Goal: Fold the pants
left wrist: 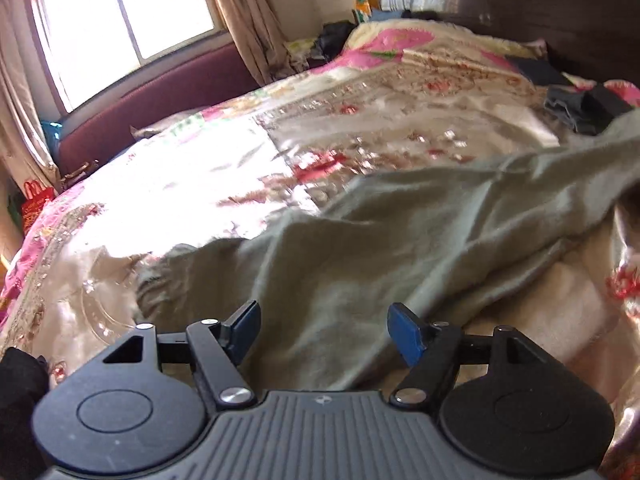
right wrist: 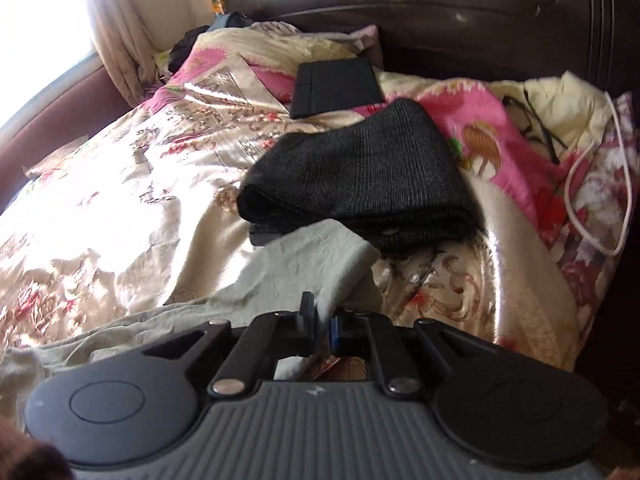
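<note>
Grey-green pants [left wrist: 400, 232] lie crumpled across the flowered bed cover [left wrist: 200, 184], one part running up to the right edge of the left wrist view. My left gripper [left wrist: 324, 316] hovers just over them, open, its blue pads [left wrist: 404, 336] wide apart with nothing gripped. In the right wrist view a pale end of the pants [right wrist: 312, 256] rises off the cover into my right gripper [right wrist: 322, 320]. Its jaws stand close together with the cloth pinched between them.
A folded black knit garment [right wrist: 360, 176] lies just beyond the held cloth, with a flat dark item [right wrist: 336, 84] behind it. A dark headboard [right wrist: 440, 12] bounds the far side. A white cord [right wrist: 624, 184] hangs at the right. More dark clothes [left wrist: 584, 108] sit at the bed's right, and a window [left wrist: 120, 12] is at the left.
</note>
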{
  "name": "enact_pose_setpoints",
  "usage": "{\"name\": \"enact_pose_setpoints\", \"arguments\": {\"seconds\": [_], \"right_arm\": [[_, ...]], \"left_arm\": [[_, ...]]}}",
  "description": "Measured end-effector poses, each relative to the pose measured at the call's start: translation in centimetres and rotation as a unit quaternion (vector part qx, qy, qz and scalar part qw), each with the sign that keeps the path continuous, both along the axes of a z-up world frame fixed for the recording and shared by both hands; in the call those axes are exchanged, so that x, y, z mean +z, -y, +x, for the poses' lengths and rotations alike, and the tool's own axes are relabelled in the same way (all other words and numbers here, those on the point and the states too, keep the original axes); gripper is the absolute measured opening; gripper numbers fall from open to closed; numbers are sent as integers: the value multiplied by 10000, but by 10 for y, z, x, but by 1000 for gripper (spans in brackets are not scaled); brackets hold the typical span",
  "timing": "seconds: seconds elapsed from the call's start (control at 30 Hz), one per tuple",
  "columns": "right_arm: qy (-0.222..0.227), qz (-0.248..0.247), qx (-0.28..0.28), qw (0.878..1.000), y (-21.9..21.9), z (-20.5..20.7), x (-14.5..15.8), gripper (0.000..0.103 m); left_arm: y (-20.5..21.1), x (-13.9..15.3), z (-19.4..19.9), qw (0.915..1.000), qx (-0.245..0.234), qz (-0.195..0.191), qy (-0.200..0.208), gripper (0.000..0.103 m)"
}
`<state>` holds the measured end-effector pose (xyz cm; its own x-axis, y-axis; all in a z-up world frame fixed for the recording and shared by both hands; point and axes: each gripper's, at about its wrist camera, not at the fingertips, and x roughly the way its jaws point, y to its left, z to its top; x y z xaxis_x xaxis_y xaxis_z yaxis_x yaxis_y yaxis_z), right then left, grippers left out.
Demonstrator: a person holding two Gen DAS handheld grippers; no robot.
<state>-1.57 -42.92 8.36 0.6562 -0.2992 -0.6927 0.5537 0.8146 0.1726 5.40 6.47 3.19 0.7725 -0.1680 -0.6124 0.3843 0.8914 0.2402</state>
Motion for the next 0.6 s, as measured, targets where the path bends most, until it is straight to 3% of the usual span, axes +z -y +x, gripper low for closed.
{"name": "enact_pose_setpoints", "arguments": {"seconds": [0.13,0.2,0.27,0.37,0.47,0.6], "right_arm": [[52,-939,634,9935,-56,3,37,12],[105,-1195,1307,9841,-92,22,44,16],[157,-1102,2050,9724,-127,53,40,25],[181,-822,2933,9523,-179,104,24,25],[225,-846,3269,9410,-214,138,20,25],[51,-1206,3080,9437,-209,161,24,29]], "left_arm": [[-32,21,20,9968,491,-267,574,89],[-44,16,37,9935,891,-93,701,92],[-56,4,57,9912,1187,-13,587,92],[-75,-11,78,9883,1500,-161,237,92],[-80,-21,87,9875,1568,-46,126,92],[-84,-36,94,9891,1453,-128,-206,92]]}}
